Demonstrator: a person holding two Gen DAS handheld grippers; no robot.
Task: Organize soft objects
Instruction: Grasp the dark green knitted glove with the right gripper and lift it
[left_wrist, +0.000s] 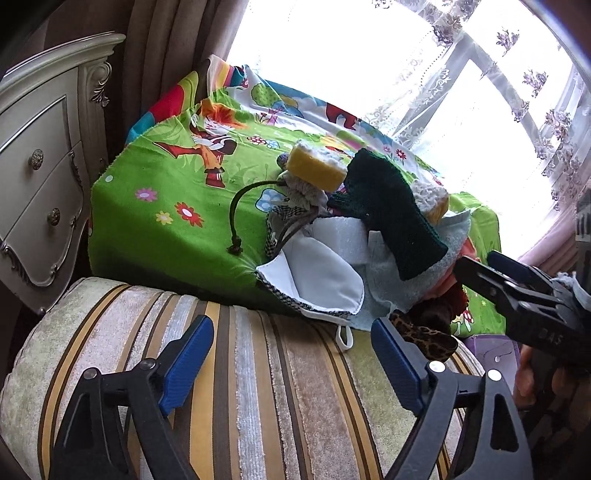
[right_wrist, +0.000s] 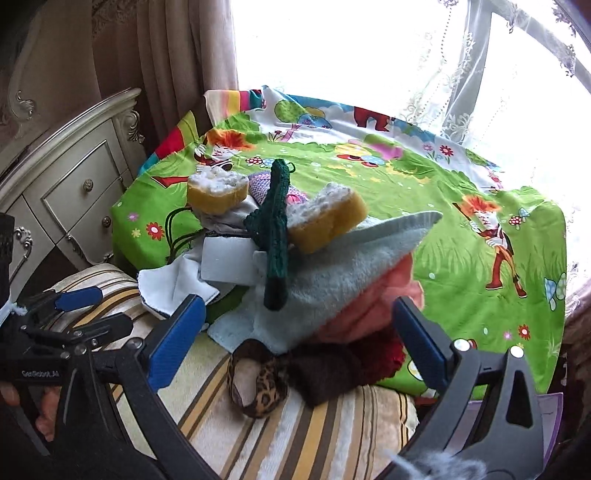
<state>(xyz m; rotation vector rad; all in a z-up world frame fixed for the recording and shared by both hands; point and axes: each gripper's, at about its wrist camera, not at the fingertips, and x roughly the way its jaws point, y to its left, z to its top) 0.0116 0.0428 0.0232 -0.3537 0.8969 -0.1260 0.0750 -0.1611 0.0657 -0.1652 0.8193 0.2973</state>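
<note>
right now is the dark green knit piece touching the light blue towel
Touching. The right wrist view shows the green knit piece lying across the light blue towel, its lower end resting on it.

Home bedroom: ornate nightstand (left_wrist: 40, 177), curtains (left_wrist: 177, 48), lace-curtained window (right_wrist: 369, 48).

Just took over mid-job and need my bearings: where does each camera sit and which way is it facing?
Left wrist: on the left tool, angled down over the striped cushion at the pile; right tool at right edge.
Right wrist: on the right tool, angled down at the light blue towel; left tool and fingers at left.
Shared: two yellow sponges, dark green knit, leopard band.
</note>
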